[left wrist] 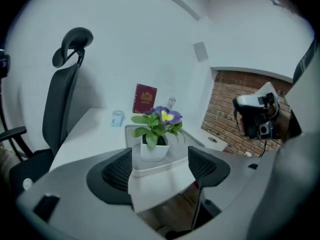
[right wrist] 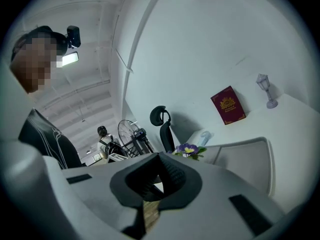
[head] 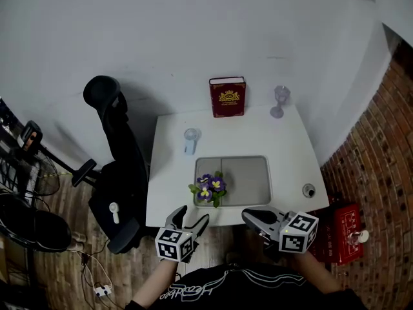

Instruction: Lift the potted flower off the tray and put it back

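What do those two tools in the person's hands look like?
The left gripper and right gripper have smooth grey plastic bodies and two curved jaws lined with black ribbed pads. Each carries a cube of black-and-white square markers. The person wears a black top with white line print.

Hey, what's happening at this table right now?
A person holds a gripper in each hand at the near edge of the white table. The potted flower sits untouched in the near left corner of the grey tray. The left gripper points at it, jaws open; the right gripper is shut and empty.
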{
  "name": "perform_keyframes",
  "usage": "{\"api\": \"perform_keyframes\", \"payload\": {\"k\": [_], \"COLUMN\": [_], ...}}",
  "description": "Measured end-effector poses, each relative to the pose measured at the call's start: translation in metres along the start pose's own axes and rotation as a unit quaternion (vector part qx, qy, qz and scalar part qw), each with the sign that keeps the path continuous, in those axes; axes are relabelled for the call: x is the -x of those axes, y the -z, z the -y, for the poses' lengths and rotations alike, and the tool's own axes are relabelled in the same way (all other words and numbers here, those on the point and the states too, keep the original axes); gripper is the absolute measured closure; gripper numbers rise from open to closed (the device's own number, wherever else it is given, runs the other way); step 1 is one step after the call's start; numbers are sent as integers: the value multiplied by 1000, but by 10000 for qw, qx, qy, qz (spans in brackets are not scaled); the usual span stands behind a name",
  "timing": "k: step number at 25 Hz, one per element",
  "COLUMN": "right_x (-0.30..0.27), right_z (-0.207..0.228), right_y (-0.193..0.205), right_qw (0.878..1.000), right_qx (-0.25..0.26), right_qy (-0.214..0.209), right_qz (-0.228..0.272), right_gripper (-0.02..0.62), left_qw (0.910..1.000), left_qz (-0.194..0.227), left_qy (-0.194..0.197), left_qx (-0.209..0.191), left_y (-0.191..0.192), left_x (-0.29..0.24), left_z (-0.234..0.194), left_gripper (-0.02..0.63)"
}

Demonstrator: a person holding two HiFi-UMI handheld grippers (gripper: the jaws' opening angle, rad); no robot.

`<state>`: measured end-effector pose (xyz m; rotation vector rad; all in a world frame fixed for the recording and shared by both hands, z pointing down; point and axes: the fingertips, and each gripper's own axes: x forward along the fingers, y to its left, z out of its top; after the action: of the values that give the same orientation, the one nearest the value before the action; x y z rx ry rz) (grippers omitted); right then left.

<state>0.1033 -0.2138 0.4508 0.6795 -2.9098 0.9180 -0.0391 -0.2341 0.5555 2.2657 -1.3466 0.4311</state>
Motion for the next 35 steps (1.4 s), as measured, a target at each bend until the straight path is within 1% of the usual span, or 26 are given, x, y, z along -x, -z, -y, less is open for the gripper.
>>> {"api": "perform_keyframes", "payload": {"k": [3,5,7,8,9,10,12,13,16,19,23,26,30,35], "right_x": [-4,-7,-9,-10,-11,-11,-11,-10,-5,2,12,18,24,27], "right_z": [-23,-39,-51,-56,-60,-64,-73,-78,-89,-97,-106,-112,-111,-111], "right_y": [9,14,23,29,34,37,40,41,39,39,37,42,50,58], "right_qw": [9997,9991,9985,9983,9983,9983,9984,9984,9985,9986,9983,9981,9987,9989], "right_qx": [-24,197,359,361,329,293,266,282,367,380,416,349,306,250], "right_qy": [-263,-369,-396,-405,-416,-431,-468,-472,-415,-356,-312,-392,-293,-207], "right_qz": [1,-51,-152,-200,-234,-243,-193,-157,-27,105,272,309,299,325], "right_gripper": [594,594,594,594,594,594,594,594,594,594,594,594,594,594], "left_qw": [9988,9964,9939,9925,9912,9901,9882,9870,9819,9783,9752,9749,9758,9770], "left_qz": [213,365,500,572,652,731,892,985,1240,1365,1376,1325,1195,1039], "left_qy": [440,761,979,1065,1136,1190,1241,1268,1426,1553,1735,1784,1817,1856], "left_qx": [36,-33,-131,-161,-166,-144,-51,5,137,120,-17,-114,-220,-174], "left_y": [-13,-20,-26,-30,-34,-38,-46,-50,-59,-64,-63,-59,-50,-40], "left_x": [33,52,69,78,87,95,110,117,134,145,151,152,150,150], "left_z": [21,38,53,60,66,70,76,78,85,95,110,118,122,123], "left_gripper": [256,256,267,321,398,428,433,445,536,554,561,563,566,569]}}
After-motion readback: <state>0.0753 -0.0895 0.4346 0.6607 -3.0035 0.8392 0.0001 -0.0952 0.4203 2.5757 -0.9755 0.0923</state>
